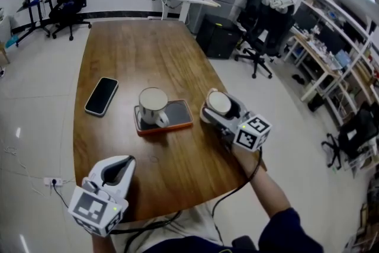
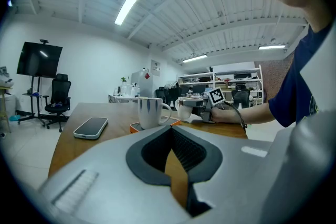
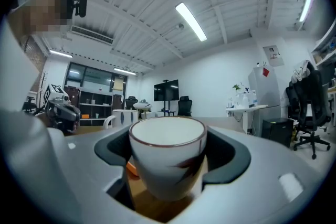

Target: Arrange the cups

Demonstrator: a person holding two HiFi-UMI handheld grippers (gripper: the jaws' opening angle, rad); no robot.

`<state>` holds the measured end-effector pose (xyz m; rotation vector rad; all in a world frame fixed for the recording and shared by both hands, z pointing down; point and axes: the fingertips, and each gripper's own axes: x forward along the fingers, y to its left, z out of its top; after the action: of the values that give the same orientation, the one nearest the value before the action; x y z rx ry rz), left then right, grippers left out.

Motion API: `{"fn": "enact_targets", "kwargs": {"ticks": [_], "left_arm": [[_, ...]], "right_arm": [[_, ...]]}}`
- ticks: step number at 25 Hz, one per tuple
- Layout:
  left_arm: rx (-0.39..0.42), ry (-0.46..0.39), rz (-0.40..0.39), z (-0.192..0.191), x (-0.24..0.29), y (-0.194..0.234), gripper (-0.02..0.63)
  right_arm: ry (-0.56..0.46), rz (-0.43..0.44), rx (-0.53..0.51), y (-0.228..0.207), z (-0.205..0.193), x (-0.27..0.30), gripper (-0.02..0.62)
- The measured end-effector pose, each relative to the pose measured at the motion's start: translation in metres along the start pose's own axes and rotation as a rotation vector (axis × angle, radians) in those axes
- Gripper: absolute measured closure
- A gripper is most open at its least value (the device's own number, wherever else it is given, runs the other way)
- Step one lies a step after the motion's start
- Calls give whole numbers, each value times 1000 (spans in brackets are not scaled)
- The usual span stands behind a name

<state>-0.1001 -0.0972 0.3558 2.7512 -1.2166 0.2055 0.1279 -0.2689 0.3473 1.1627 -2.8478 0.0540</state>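
A small white cup [image 1: 218, 102] [image 3: 168, 157] with a dark rim sits between the jaws of my right gripper [image 1: 214, 111] [image 3: 169, 168], which is shut on it just above the wooden table's [image 1: 148, 50] right edge. A taller white mug [image 1: 154, 105] [image 2: 149, 112] with a handle stands on an orange-edged dark coaster [image 1: 179, 114] at mid-table, left of the held cup. My left gripper [image 1: 121, 167] [image 2: 174, 165] rests near the table's front edge, shut with nothing in it.
A phone [image 1: 102, 96] [image 2: 92, 127] lies flat on the table to the left of the mug. Office chairs, desks and shelves stand around the room beyond the table. The person's sleeve and arm reach in from the lower right.
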Motion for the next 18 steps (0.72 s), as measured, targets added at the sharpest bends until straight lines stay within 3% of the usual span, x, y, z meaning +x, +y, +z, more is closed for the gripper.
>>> {"fn": "enact_targets", "kwargs": {"ticks": [11,18], "left_arm": [[-22,-4,21,-6,-1,-1,603],[-26,-4,24,-5,-3,0,603]], "right_arm": [[-145,176,-21,44,26,46,206],[-112,275,-16,64,22,66,206]]}}
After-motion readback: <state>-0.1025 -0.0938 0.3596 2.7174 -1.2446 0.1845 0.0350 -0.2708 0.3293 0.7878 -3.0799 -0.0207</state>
